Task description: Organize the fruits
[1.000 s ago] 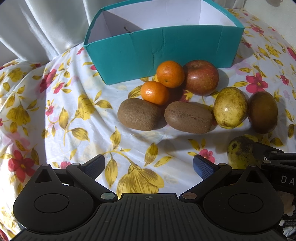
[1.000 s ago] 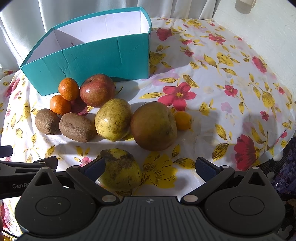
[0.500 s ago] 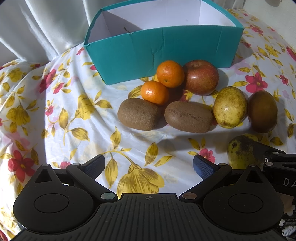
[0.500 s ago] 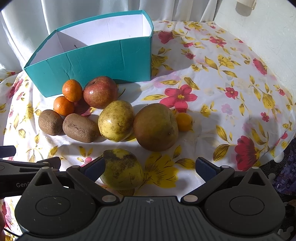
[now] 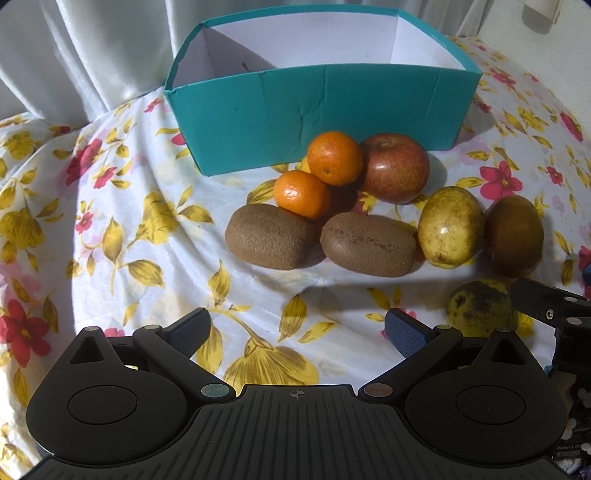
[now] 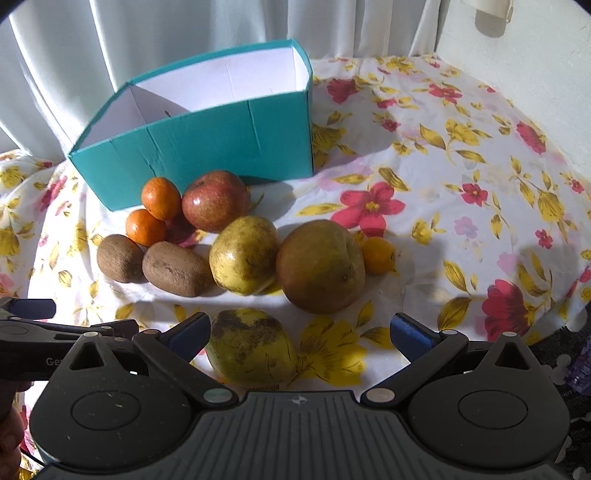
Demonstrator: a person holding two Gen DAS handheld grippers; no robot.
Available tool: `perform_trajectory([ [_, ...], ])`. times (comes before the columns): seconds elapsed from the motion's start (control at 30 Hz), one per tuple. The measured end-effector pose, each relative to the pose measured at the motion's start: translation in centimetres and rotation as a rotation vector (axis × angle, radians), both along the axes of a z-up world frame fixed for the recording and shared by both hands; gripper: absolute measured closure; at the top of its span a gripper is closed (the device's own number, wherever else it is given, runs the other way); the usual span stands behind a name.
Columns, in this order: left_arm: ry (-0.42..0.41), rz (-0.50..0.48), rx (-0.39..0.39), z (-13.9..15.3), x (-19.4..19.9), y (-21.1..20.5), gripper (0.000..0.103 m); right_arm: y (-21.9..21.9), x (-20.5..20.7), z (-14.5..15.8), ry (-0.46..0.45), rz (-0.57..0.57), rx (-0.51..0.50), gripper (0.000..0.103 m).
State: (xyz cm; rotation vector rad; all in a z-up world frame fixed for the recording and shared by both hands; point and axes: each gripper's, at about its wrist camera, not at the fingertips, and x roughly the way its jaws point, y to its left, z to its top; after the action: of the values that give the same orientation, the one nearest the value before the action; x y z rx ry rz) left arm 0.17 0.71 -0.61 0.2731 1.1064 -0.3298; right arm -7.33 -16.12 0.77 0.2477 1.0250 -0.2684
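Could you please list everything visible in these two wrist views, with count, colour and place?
box: one, teal outside and white inside, open top, behind the fruit.
oranges: two, orange, touching each other just in front of the box.
apple: one, red, right of the oranges.
kiwis: two, brown, side by side in front of the oranges.
yellow-green fruit: one, speckled, right of the kiwis.
brown round fruit: one, right of the yellow-green fruit.
small yellow fruit: one, right of the brown round fruit.
blotched yellow fruit: one, nearest, between the right gripper's fingers.
tablecloth: one, white with red and yellow flowers.
curtain: white, behind.
left gripper: open.
right gripper: open.
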Motion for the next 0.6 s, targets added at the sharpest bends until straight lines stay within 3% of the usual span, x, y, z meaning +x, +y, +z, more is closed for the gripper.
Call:
perform_trajectory([
  [0.1,-0.062,-0.024,-0.017,0.0,-0.5,-0.2,0.001,-0.6,-0.3,-0.1,-0.036,0.014,-0.001,0.000],
  [0.23,-0.184,-0.071,0.024,-0.2,-1.5,-1.0,0.001,-1.1,-1.2,-0.2,-0.127,0.020,-0.028,0.002],
  [0.37,-0.166,-0.118,-0.055,-0.4,-1.6,-1.4,0.001,-1.6,-1.9,-0.4,-0.251,0.057,-0.080,0.000],
  [0.5,-0.153,-0.140,-0.110,-0.8,-1.5,-2.0,0.007,-1.9,-1.1,-1.5,-0.217,0.087,-0.078,0.000],
  [0.6,-0.123,-0.138,-0.107,-1.6,-0.9,-2.6,0.015,-1.7,-0.5,-2.2,-0.194,0.112,-0.081,0.000],
])
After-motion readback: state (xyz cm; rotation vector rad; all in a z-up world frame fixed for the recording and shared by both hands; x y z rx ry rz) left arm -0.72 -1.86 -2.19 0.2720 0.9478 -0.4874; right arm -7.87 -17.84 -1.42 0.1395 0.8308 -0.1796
